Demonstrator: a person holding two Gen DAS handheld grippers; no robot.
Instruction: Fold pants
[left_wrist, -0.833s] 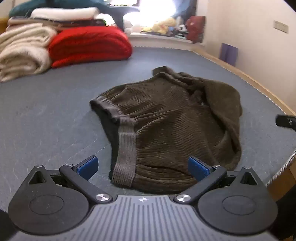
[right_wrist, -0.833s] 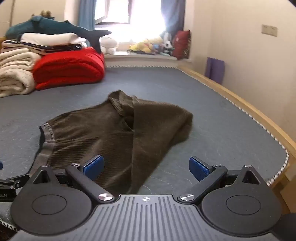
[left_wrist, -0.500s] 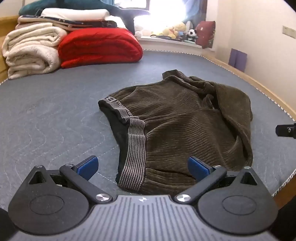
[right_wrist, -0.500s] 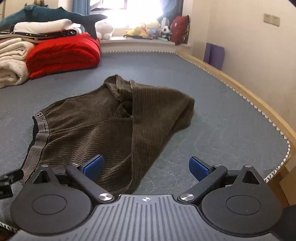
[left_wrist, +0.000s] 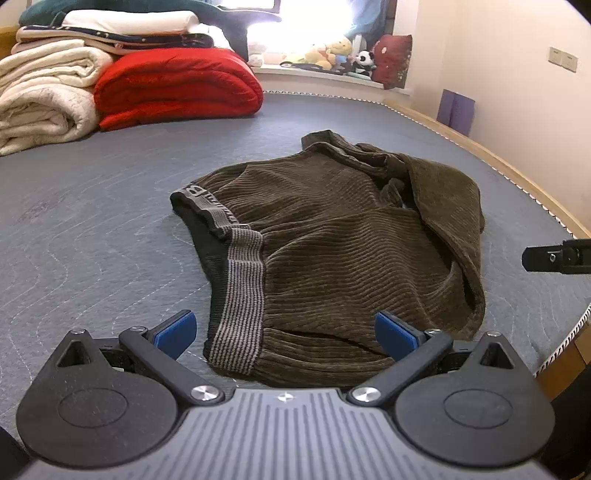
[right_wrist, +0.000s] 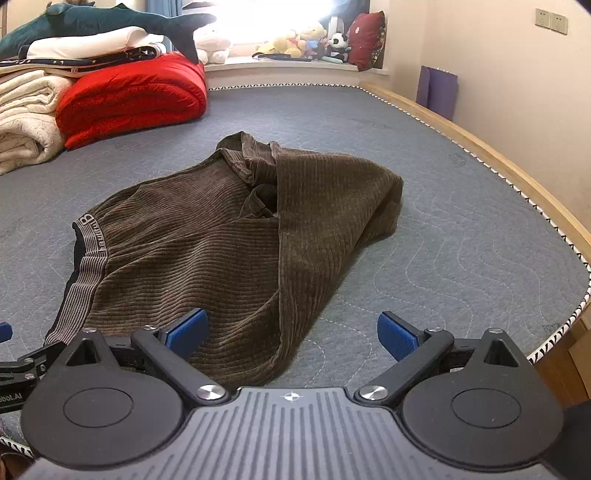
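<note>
Brown corduroy pants (left_wrist: 332, 243) (right_wrist: 229, 236) lie crumpled on the grey quilted bed, the striped grey waistband (left_wrist: 240, 291) (right_wrist: 86, 254) at their left. One leg is folded over the right side. My left gripper (left_wrist: 284, 334) hovers open above the near edge of the pants, its blue pads (left_wrist: 173, 330) wide apart around the waistband's near end. My right gripper (right_wrist: 291, 334) is open too, over the near hem of the folded leg. Neither touches the cloth. A black part of the right gripper (left_wrist: 557, 254) shows at the left wrist view's right edge.
Folded red (left_wrist: 177, 85) (right_wrist: 133, 96) and cream blankets (left_wrist: 40, 96) are stacked at the far left with a plush shark (right_wrist: 110, 20) on top. Plush toys (right_wrist: 306, 40) line the window sill. The bed's wooden rim (right_wrist: 517, 173) runs along the right beside the wall.
Both views have tilted up and pulled back slightly: the pants sit lower and farther in frame, and more of the blankets and window shows. The pants have not moved. Both grippers stayed open.
</note>
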